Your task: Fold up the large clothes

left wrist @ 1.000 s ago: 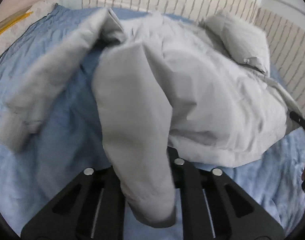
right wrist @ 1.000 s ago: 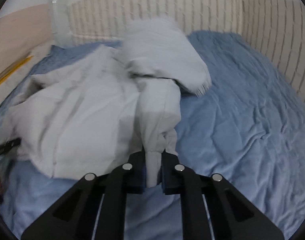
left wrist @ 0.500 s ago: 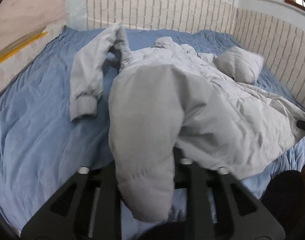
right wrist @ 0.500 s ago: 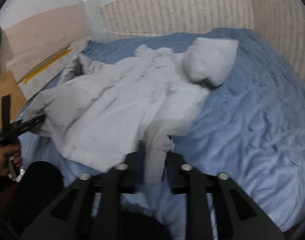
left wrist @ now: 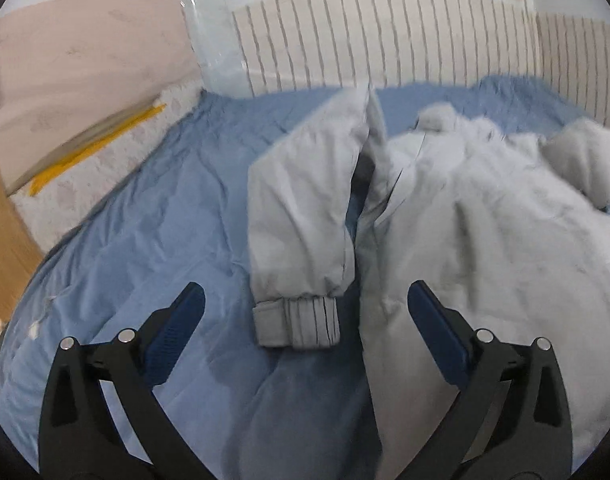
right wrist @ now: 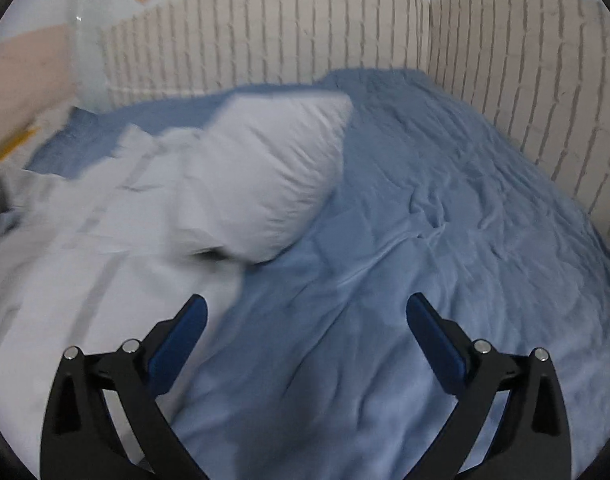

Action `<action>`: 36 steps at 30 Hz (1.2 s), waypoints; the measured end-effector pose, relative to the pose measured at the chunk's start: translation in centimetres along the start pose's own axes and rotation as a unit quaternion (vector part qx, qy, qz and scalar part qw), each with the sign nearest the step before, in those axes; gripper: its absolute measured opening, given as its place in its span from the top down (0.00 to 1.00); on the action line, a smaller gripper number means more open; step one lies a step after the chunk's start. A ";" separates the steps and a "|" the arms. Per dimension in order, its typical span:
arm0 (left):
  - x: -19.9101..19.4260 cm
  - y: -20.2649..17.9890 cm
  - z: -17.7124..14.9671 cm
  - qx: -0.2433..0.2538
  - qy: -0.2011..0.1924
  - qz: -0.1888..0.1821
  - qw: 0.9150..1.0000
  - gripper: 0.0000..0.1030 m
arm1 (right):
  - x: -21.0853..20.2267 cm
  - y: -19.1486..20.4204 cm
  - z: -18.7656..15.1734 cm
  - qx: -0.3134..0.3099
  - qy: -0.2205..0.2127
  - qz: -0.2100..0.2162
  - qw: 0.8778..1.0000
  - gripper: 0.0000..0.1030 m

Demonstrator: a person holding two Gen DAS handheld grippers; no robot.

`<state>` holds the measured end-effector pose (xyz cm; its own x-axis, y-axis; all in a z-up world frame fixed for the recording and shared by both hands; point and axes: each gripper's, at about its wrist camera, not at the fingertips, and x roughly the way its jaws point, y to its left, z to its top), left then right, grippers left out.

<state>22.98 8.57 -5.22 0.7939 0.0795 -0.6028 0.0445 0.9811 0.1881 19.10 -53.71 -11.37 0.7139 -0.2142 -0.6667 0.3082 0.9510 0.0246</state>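
A large light grey padded jacket (left wrist: 485, 232) lies spread on the blue bed sheet (left wrist: 153, 216). In the left wrist view one sleeve (left wrist: 301, 220) lies along the body with its ribbed cuff (left wrist: 297, 322) nearest me. My left gripper (left wrist: 305, 320) is open and empty, its jaws on either side of the cuff, above it. In the right wrist view the jacket (right wrist: 85, 240) fills the left, with its puffy hood or other sleeve (right wrist: 265, 184) bulging up. My right gripper (right wrist: 303, 328) is open and empty over the blue sheet (right wrist: 445, 208) beside the jacket's edge.
A striped padded headboard (left wrist: 385, 40) and side wall (right wrist: 525, 80) border the bed at the back and right. At the left are a pink wall, a yellow strip (left wrist: 93, 148) and a wooden panel (left wrist: 1, 240).
Both grippers have let go of the jacket and opened. The jacket has dropped flat onto the bed, and the sleeve now lies beside the body.
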 end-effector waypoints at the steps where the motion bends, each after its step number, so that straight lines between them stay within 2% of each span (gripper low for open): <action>1: 1.5 -0.4 0.1 0.007 0.008 0.003 1.000 0.03 | 2.6 -0.4 0.4 0.000 0.011 -0.018 1.000 0.03; 2: 3.2 -0.7 0.4 0.013 0.020 0.003 1.000 0.03 | 4.8 -1.0 0.8 0.006 0.025 -0.035 0.999 0.03; 6: 8.4 0.2 1.1 -0.009 0.061 0.018 0.998 0.03 | 9.1 -3.3 2.1 0.049 0.029 -0.050 0.997 0.03; 8: 10.7 0.8 1.0 -0.026 0.076 0.025 0.996 0.03 | 10.7 -3.6 3.7 0.068 0.020 -0.018 0.997 0.03; 10: 12.7 1.2 0.5 -0.036 0.084 0.026 0.995 0.03 | 11.5 -2.4 5.4 0.060 0.002 0.030 0.998 0.03; 13: 14.3 1.0 0.7 -0.020 0.079 0.034 0.996 0.03 | 11.6 0.4 7.5 0.033 -0.026 0.084 0.996 0.03; 15: 15.4 0.4 1.5 -0.014 0.072 0.033 0.997 0.03 | 12.5 1.7 8.5 0.035 -0.025 0.110 0.993 0.03; 18: 17.3 0.0 2.6 -0.019 0.073 0.036 0.996 0.03 | 14.8 3.2 9.7 0.057 -0.002 0.126 0.990 0.03; 19: 17.8 0.1 3.0 -0.026 0.077 0.039 0.996 0.03 | 15.4 3.8 10.1 0.058 0.003 0.128 0.990 0.07; 20: 18.0 0.2 3.2 -0.031 0.077 0.039 0.996 0.03 | 15.8 4.3 10.5 0.056 0.005 0.132 0.990 0.17; 21: 18.5 0.5 3.5 -0.041 0.081 0.040 0.995 0.05 | 16.2 5.0 10.9 0.051 0.009 0.144 0.988 0.51; 22: 19.1 0.7 3.7 -0.051 0.087 0.042 0.994 0.14 | 16.8 5.5 11.5 0.040 0.016 0.138 0.989 0.99; 23: 19.4 1.0 3.8 -0.059 0.091 0.045 0.993 0.22 | 17.0 5.9 12.0 0.035 0.019 0.128 0.991 1.00; 24: 19.8 1.2 3.9 -0.068 0.094 0.045 0.992 0.25 | 17.1 5.9 12.3 0.036 0.017 0.131 0.991 1.00; 26: 20.1 2.1 3.5 -0.081 0.098 0.043 0.991 0.42 | 17.1 5.9 13.1 0.038 0.012 0.131 0.991 1.00; 27: 20.1 2.3 3.5 -0.086 0.096 0.043 0.991 0.46 | 16.7 5.6 13.4 0.039 0.006 0.124 0.992 1.00; 29: 19.5 3.0 3.4 -0.096 0.086 0.045 0.991 0.62 | 16.0 4.7 13.3 0.041 -0.001 0.114 0.993 1.00; 32: 18.5 4.2 3.2 -0.100 0.079 0.043 0.991 0.71 | 15.4 3.1 13.4 0.041 0.005 0.094 0.995 1.00; 34: 18.3 4.7 3.2 -0.102 0.080 0.035 0.991 0.71 | 15.3 2.3 13.1 0.053 0.016 0.091 0.994 0.97; 35: 18.2 5.1 3.1 -0.104 0.079 0.032 0.991 0.71 | 15.4 1.8 13.1 0.059 0.014 0.088 0.994 0.85; 36: 18.1 5.4 2.9 -0.106 0.078 0.028 0.991 0.71 | 15.3 1.2 13.1 0.068 0.005 0.086 0.994 0.30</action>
<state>39.38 14.80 -12.83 0.6879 0.1458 -0.7110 -0.1384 0.9880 0.0687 38.65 -58.76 -11.76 0.7571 -0.0470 -0.6516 0.2644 0.9341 0.2399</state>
